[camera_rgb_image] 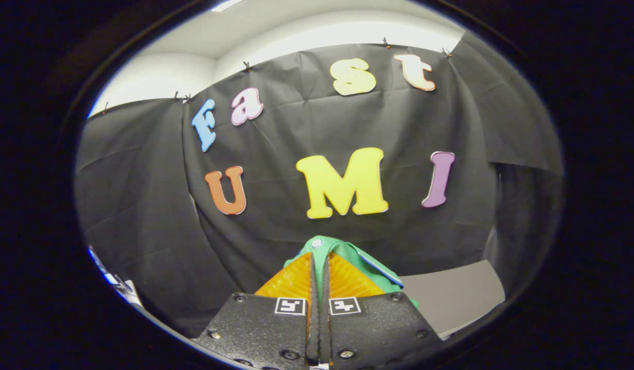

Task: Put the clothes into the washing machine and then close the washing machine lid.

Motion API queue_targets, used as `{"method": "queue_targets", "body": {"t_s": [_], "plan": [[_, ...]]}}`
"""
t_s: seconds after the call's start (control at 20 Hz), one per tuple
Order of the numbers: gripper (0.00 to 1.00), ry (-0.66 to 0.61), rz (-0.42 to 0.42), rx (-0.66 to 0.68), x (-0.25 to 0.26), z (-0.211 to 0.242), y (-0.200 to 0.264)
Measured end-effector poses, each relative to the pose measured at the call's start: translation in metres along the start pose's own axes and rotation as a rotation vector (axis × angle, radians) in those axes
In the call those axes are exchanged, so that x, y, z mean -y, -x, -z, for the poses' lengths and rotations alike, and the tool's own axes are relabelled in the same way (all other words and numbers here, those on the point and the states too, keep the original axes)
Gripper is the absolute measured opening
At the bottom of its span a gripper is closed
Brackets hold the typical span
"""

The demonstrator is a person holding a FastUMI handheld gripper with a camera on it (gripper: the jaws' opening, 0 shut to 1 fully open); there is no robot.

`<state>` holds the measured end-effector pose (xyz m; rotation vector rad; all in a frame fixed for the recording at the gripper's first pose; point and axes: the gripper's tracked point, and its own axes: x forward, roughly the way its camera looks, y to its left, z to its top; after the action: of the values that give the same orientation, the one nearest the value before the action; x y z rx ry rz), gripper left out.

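Your tongs [319,257] are all but closed, the two fingers pressed nearly flat together with green cloth [348,252] pinched in the thin slit between them, so you have hold of the garment and nothing else. It sits right at the tips: it bunches over the top of the fingers and drapes down the right side, with a fold hanging off toward the grey surface [455,295] below and to the right. Since the cloth is already in the grip, the relation that matters is where it goes, and no washer is visible ahead; the tongs point level or slightly up at the booth wall [142,205], so I judge the drum lies somewhere below or behind this line of sight and you will need to tip the tongs down to find it. No long axis can be read from the garment, because most of it hangs below the fingers, hidden from you. What you can see is a soft, bright green knit with a pale trim or label edge [381,270] along the right fold and a small pale button or snap [317,243] near the top of the bunch. Expect it to swing and trail as you move.
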<state>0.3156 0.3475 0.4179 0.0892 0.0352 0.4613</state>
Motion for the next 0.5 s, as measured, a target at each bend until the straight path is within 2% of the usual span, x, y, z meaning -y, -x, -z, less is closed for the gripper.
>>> {"method": "queue_targets", "body": {"t_s": [0.25, 0.5], "plan": [[0.04, -0.017, -0.037, -0.074, -0.034, 0.037, -0.047], [0.04, -0.025, -0.06, -0.174, -0.054, 0.093, -0.099]]}}
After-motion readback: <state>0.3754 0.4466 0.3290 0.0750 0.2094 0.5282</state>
